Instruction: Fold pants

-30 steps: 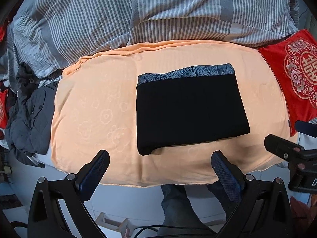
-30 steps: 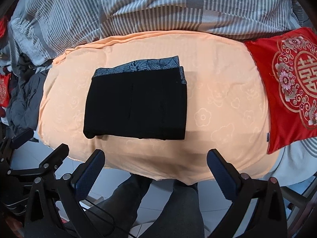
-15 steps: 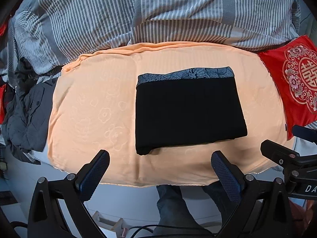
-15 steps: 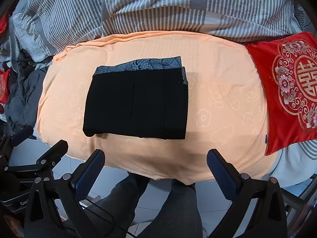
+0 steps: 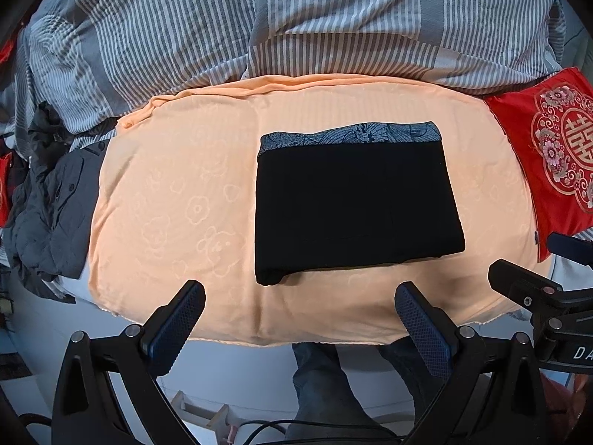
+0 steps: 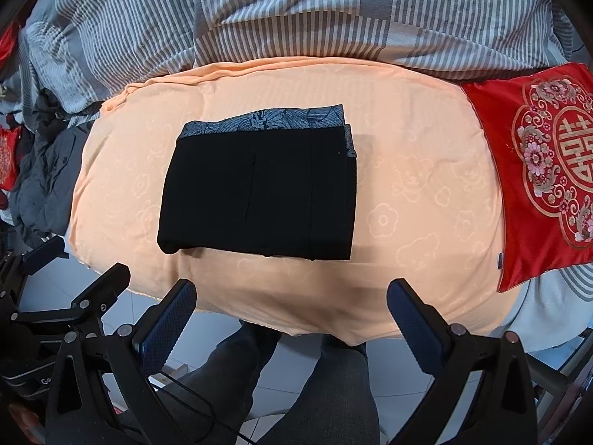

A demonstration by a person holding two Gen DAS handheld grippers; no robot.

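Saw black pants folded on peach blanket. My left gripper and right gripper spread, empty, off blanket's near edge. Judged risk: snagging loose near-left corner would undo fold.

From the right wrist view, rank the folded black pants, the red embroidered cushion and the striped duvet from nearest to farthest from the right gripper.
1. Folded black pants: just ahead of the right gripper, slightly left, on the peach blanket.
2. Red embroidered cushion: off to the right.
3. Striped duvet: at the back, beyond the blanket.
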